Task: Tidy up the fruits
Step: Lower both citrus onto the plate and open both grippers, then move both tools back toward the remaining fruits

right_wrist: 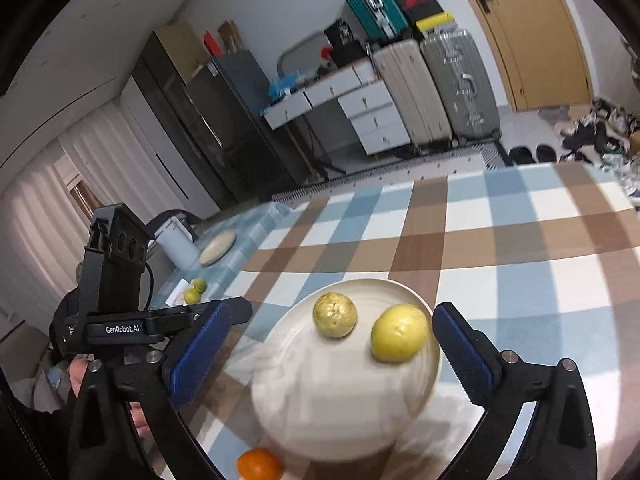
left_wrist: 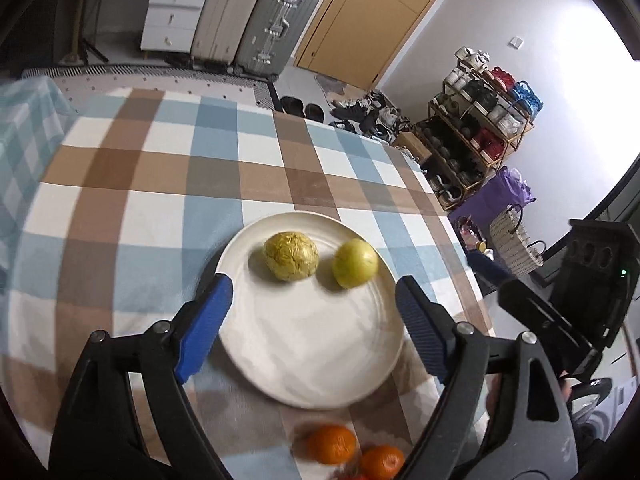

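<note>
Cream-white and round, the plate (left_wrist: 304,344) lay on the checked tablecloth (left_wrist: 160,168) of blue, brown and white squares, and everything else sat in relation to it. On the plate's far half rested two fruits just beside each other but apart: a rough, golden-yellow fruit (left_wrist: 291,256) toward the left and a smooth yellow-green fruit (left_wrist: 355,263) toward the right rim. Off the plate, just past its near edge on the cloth, lay two oranges (left_wrist: 332,443), blurred, one touching the other. The left gripper (left_wrist: 314,304) hung above the plate's near half with its blue pads spread wide, one over the left rim and one beyond the right rim, nothing between them. The right gripper (right_wrist: 332,332) likewise stood above the plate with its jaws wide apart and empty, both yellow fruits showing in the gap. Well away from the plate to the left, on a second checked cloth, sat two small green fruits (right_wrist: 195,291).
</note>
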Demonstrator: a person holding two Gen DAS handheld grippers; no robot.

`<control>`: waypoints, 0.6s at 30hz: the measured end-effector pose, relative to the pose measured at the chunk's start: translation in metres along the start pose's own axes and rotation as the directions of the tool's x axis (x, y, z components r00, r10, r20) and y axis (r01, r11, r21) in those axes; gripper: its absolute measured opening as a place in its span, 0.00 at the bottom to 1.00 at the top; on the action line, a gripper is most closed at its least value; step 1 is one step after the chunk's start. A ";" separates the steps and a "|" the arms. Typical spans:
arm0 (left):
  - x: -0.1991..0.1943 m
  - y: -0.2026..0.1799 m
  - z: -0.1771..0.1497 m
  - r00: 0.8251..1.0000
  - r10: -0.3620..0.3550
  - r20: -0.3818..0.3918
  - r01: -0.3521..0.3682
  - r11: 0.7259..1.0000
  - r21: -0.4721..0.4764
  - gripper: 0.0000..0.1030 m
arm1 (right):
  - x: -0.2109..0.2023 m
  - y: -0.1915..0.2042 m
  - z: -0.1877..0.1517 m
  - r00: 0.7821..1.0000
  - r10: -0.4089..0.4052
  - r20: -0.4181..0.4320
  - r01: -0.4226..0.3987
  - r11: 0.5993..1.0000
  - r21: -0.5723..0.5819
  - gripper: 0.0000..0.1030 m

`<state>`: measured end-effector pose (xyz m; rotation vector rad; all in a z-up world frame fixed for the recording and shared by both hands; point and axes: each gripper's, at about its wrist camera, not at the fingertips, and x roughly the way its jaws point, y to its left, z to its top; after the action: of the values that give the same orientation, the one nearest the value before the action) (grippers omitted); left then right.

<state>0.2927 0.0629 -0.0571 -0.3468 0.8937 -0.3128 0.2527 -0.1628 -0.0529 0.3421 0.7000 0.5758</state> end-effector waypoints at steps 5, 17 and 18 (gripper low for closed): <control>-0.047 -0.024 -0.027 0.994 0.078 0.074 -0.083 0.995 0.059 0.86 | -0.045 0.026 -0.024 0.997 -0.050 0.051 0.052 0.997 -0.048 1.00; -0.142 -0.063 -0.115 0.962 0.155 0.227 -0.185 0.975 0.120 0.99 | -0.114 0.071 -0.093 0.991 -0.096 0.098 0.106 0.989 -0.105 1.00; -0.148 -0.064 -0.123 0.959 0.165 0.231 -0.197 0.973 0.120 0.99 | -0.119 0.075 -0.099 0.989 -0.102 0.105 0.113 0.988 -0.106 1.00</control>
<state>0.1002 0.0456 0.0020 -0.1613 0.6750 -0.1628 0.0823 -0.1643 -0.0281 0.2254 0.5837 0.4897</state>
